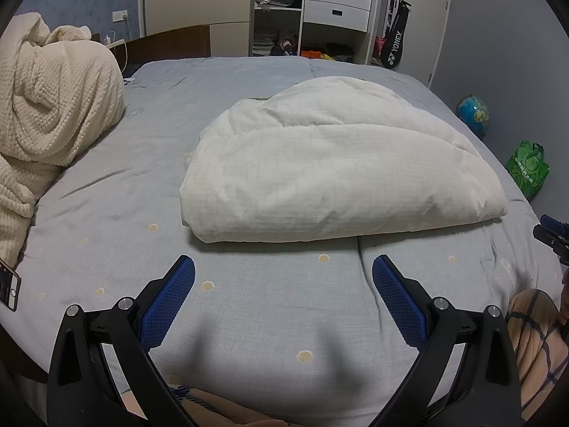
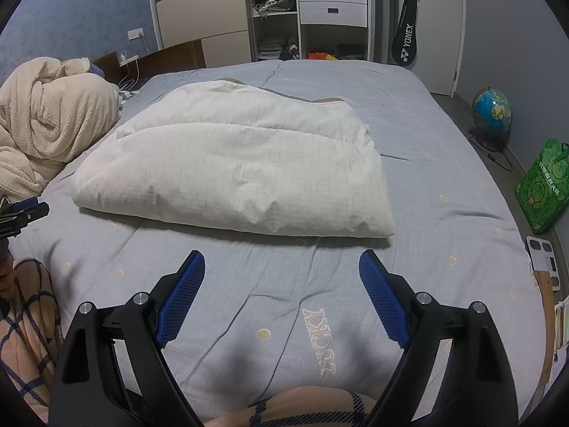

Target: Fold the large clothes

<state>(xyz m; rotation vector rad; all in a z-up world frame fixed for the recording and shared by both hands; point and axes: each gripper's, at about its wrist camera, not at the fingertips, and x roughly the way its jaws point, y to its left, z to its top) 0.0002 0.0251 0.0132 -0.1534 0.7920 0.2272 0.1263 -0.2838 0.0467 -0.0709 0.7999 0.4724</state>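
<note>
A white quilted comforter [image 1: 330, 163] [image 2: 242, 167] lies folded into a thick bundle in the middle of the grey bed [image 1: 249, 302] [image 2: 444, 178]. My left gripper [image 1: 283, 267] hovers open over the bare sheet just short of the bundle's near edge, nothing between its blue pads [image 1: 170, 302]. My right gripper [image 2: 282, 261] is also open and empty, short of the bundle's near right corner. The right gripper's tip shows at the right edge of the left wrist view [image 1: 553, 235]. The left gripper's tip shows at the left edge of the right wrist view [image 2: 25, 213].
A cream knitted blanket [image 1: 53, 114] [image 2: 46, 124] is heaped at the bed's left. A phone [image 1: 7, 288] lies near the left edge. A person's plaid-clad legs [image 1: 533, 341] [image 2: 25, 320] are at the near edge. A globe [image 2: 492, 114], green bag [image 2: 544, 192] and wardrobe [image 2: 320, 10] stand beyond.
</note>
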